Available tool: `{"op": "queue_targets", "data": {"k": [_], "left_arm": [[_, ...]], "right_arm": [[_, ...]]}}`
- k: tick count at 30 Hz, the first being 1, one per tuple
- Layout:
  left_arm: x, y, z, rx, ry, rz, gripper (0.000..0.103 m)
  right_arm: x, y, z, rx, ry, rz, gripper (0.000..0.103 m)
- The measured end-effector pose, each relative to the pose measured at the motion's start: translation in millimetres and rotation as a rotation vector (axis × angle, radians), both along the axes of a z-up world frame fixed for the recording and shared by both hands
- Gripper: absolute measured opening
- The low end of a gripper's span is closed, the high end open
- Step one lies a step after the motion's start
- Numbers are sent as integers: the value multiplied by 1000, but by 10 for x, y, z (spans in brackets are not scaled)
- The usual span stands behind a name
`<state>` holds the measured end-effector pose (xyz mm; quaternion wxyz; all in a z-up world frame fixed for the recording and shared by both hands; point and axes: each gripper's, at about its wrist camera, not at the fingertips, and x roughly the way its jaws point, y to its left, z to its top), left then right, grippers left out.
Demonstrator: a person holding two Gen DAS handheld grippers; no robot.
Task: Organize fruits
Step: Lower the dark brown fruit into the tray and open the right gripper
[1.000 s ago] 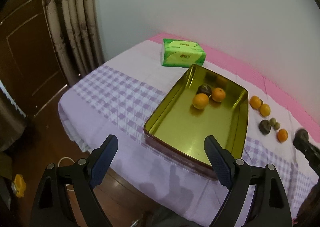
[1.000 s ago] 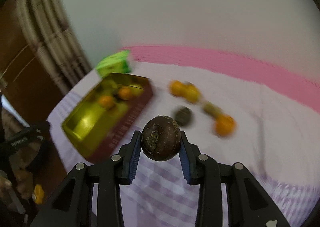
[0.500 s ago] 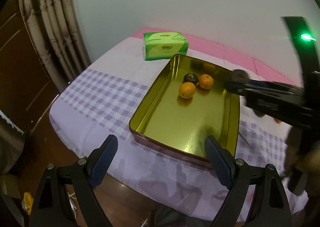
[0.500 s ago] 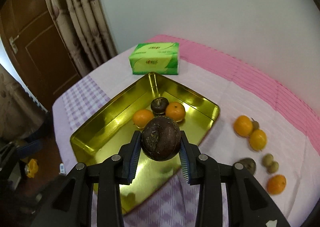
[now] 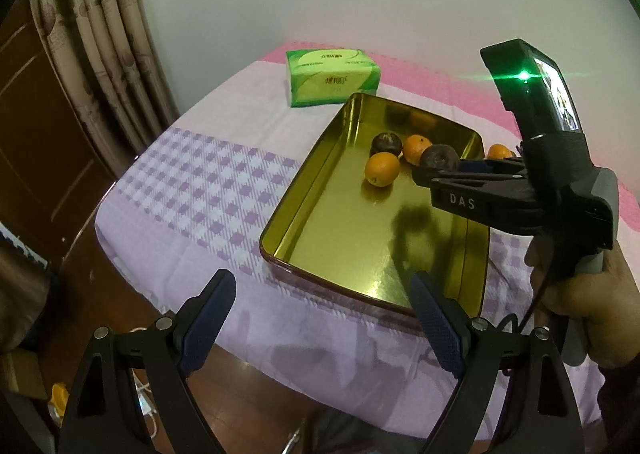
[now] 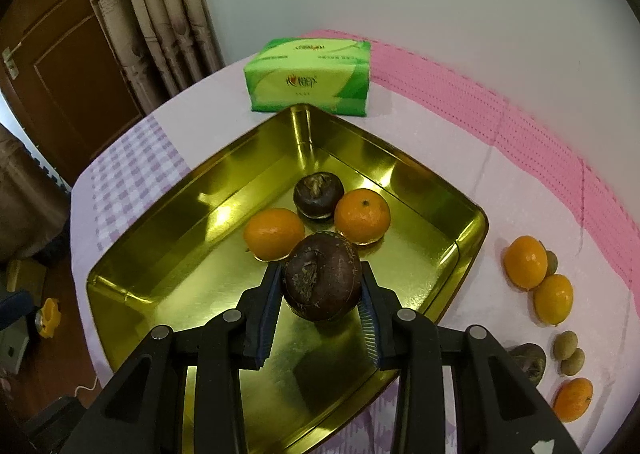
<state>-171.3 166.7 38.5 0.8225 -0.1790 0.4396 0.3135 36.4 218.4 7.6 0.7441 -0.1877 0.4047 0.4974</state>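
The right claw (image 6: pixel 320 290) is clamped on a dark brown fruit (image 6: pixel 323 281), possibly a mangosteen, above the gold tray (image 6: pixel 168 242) near two oranges (image 6: pixel 274 233). The left claw (image 5: pixel 320 318) stands apart, empty, at the table's (image 5: pixel 192 189) edge.

Dark fruit (image 6: pixel 528 361) on the cloth — half hidden behind gripper arm.

This is a room in somebody's home. Patterned beige curtains (image 6: pixel 160 13) hang in the corner beside a dark wooden panelled door (image 6: pixel 52 65), and the floor (image 5: pixel 100 274) is polished wood. The bench wears a lilac checked cloth (image 5: pixel 192 189) with a pink strip, and a green tissue pack (image 6: pixel 308 77) sits by the plain white wall.
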Motion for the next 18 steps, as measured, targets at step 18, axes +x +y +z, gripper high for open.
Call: {"op": "queue_targets", "data": {"k": [18], "left_arm": [[15,15,-45,-29,18,0,88]], "right_arm": [[20,83,-81,-13,-2,-17,35]]}}
